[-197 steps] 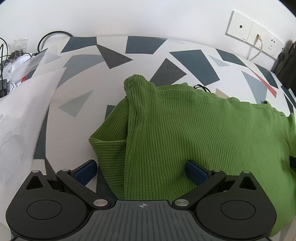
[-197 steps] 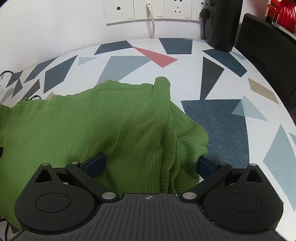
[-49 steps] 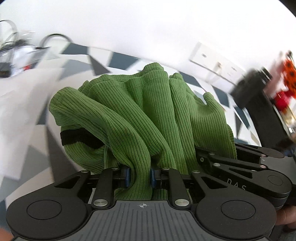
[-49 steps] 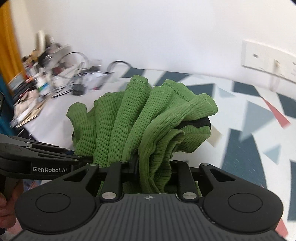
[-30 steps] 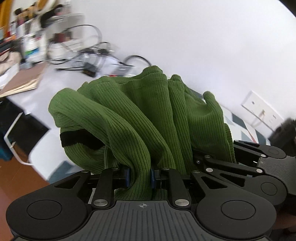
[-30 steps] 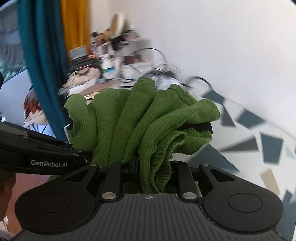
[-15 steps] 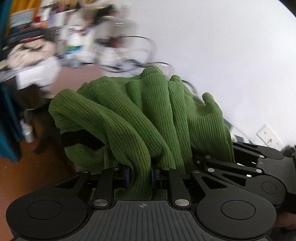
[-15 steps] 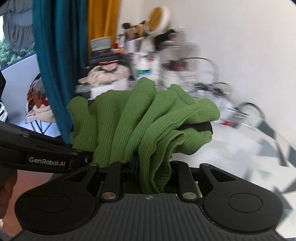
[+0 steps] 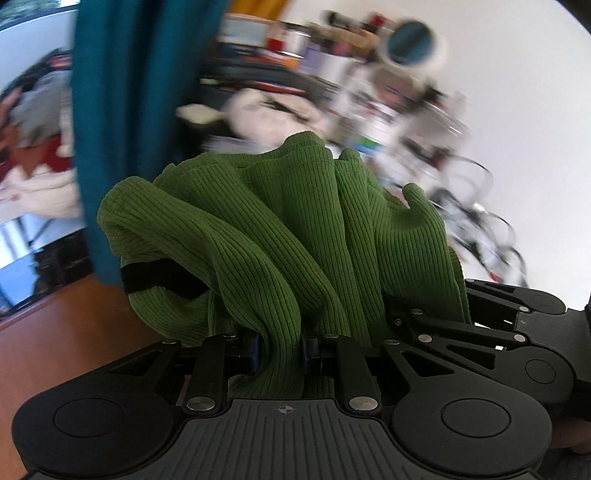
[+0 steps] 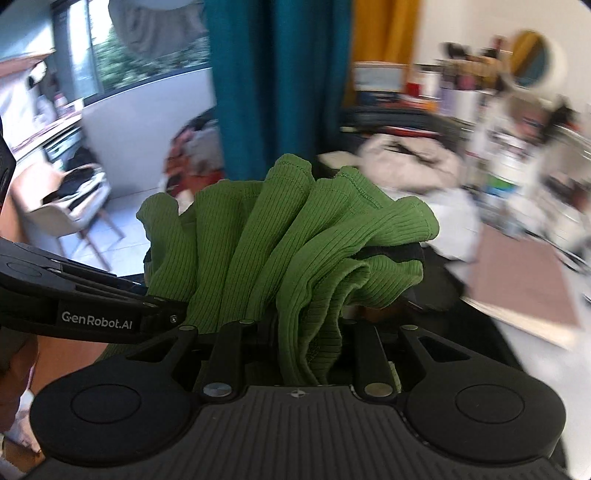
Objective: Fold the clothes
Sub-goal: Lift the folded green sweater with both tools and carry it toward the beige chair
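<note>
both the left gripper [image 9: 280, 350] and right gripper [image 10: 306, 354] are clamped on the bunched green ribbed garment [image 9: 280, 229], carrying it; next it probably needs a clear surface to set down on.

A ribbed green garment [image 9: 280, 236] is showing a black band [image 9: 159, 278] at one fold. Black grippers are clamping it: the left gripper [image 9: 281, 350] is showing blue pads [image 9: 255, 350]; the right gripper [image 10: 310, 354] is plain black. Behind, a teal curtain [image 10: 280, 81] is hanging beside a mustard curtain [image 10: 384, 33], above a reddish-brown floor [image 9: 55, 343] and against a white wall [image 9: 517, 110].
</note>
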